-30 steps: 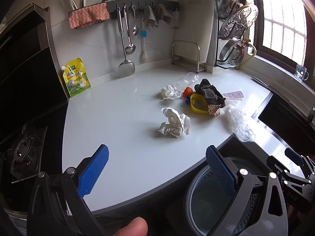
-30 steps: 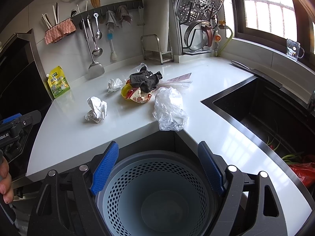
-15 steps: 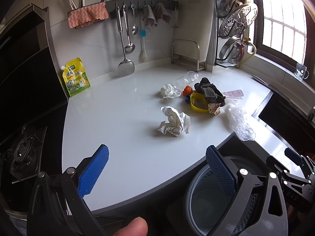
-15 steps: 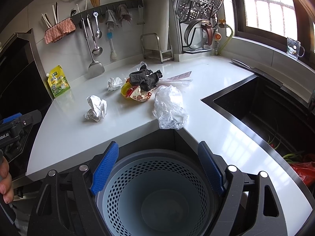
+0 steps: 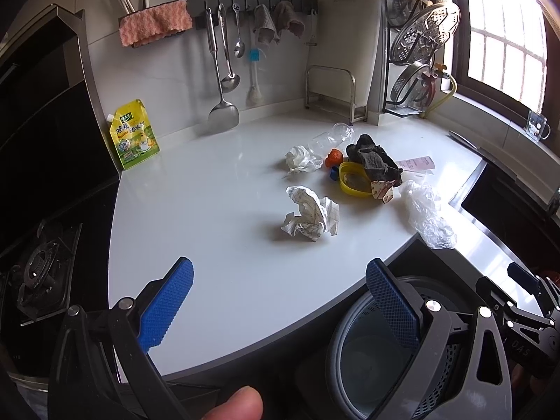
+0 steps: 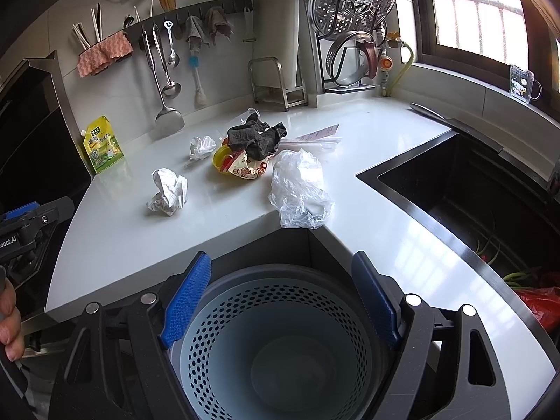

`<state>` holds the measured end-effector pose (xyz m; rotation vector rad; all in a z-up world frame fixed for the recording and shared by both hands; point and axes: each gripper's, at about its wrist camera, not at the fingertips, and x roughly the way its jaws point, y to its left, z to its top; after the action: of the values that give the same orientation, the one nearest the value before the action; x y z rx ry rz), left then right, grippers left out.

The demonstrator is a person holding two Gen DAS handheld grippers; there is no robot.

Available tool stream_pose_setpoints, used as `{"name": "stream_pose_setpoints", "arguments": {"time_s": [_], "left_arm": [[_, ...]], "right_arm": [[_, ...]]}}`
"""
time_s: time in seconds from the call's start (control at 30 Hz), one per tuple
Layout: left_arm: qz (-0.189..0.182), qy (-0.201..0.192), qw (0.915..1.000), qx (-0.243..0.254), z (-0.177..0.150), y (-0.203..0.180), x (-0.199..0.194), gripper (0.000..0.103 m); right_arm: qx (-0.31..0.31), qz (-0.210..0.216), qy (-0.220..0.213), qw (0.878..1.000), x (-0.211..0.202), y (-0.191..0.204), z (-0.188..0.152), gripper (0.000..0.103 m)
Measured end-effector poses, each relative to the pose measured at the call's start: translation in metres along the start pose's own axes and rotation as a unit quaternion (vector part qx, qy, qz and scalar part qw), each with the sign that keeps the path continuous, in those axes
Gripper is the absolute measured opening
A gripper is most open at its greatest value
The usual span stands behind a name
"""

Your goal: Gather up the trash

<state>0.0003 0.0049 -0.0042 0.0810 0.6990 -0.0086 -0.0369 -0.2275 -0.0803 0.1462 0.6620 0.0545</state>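
Both grippers wide apart; plastic bag (image 6: 299,189) overhangs counter (image 6: 115,224) edge.

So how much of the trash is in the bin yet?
None: the perforated grey bin looks empty. Both the left gripper and right gripper are open, holding nothing. Still on the white counter: crumpled checked paper, white tissue wad, clear plastic bag, dark cloth on a yellow ring.

Trash scattered mid-frame, bin at the bottom.
Crumpled checked paper (image 5: 311,214), white tissue (image 5: 300,159), dark cloth (image 5: 374,161) over a yellow ring (image 5: 350,185), clear plastic bag (image 5: 427,218); perforated bin (image 6: 276,343) looks empty.
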Motion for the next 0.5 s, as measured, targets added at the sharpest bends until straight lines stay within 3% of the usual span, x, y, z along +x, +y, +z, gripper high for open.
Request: {"name": "stream_pose_setpoints", "arguments": {"time_s": [0.5], "left_arm": [[-0.006, 0.021, 0.9997, 0.009, 0.012, -0.003, 0.036, 0.097]], "right_arm": [[-0.001, -0.002, 0.003, 1.000, 0.010, -0.003, 0.009, 0.079]]}}
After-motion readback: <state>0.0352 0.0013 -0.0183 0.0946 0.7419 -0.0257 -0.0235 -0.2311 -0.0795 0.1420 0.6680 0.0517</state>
